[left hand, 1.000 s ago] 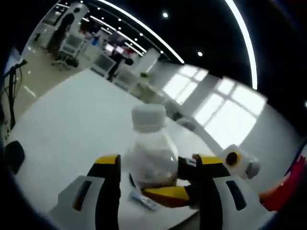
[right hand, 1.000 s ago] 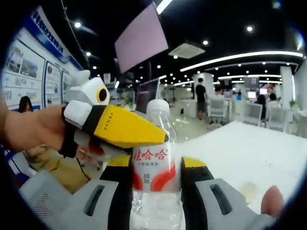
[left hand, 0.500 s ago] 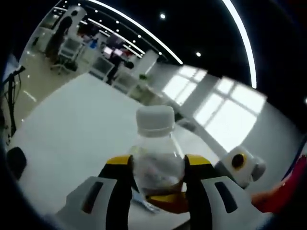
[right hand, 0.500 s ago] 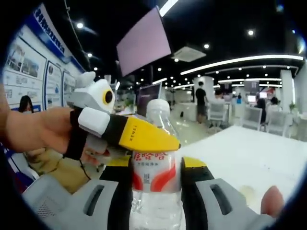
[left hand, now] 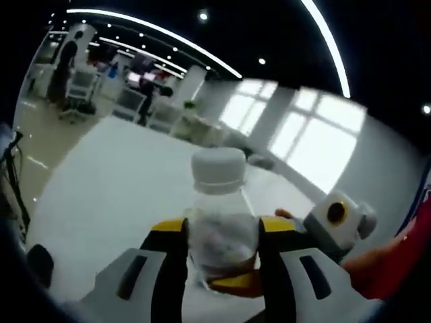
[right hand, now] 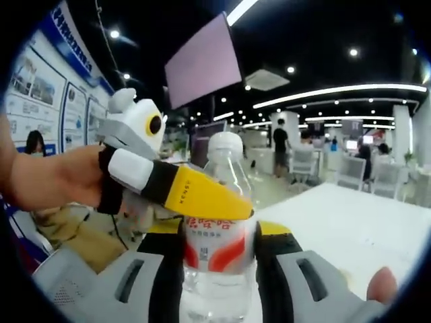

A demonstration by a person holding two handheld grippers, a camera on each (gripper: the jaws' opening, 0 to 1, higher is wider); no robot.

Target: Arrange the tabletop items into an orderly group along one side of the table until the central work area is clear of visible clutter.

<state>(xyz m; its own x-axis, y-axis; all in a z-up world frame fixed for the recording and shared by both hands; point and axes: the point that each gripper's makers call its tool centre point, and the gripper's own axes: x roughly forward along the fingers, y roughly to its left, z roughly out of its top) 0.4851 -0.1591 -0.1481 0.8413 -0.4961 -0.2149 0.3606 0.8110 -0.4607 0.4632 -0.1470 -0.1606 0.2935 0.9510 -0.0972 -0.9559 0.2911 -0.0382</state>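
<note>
A: Where is the clear plastic water bottle with the white screw cap (left hand: pixel 220 217)?

B: Held up off the white tabletop (left hand: pixel 114 195), upright between the jaws of both tools. In the left gripper view the left gripper (left hand: pixel 222 250) has its two black-and-yellow jaws pressed against the bottle's sides, below the shoulder.

A: And the other one?

B: In the right gripper view the right gripper (right hand: pixel 219 250) is clamped on the same bottle (right hand: pixel 219 235) at its red-and-white label (the print on it is too small to read). The left gripper (right hand: pixel 225 202) comes in from the left of that view, held by a person's hand (right hand: pixel 54 178), with its yellow jaw lying across the bottle just above the label.

A: Does the right gripper appear in the left gripper view?

B: Yes, its white body sits at the right of the bottle (left hand: pixel 337 219), and a yellow jaw tip shows behind the bottle's base.

A: Anything on the table?

B: A small dark object (left hand: pixel 40 261) near the edge at lower left; I cannot tell what it is.
</note>
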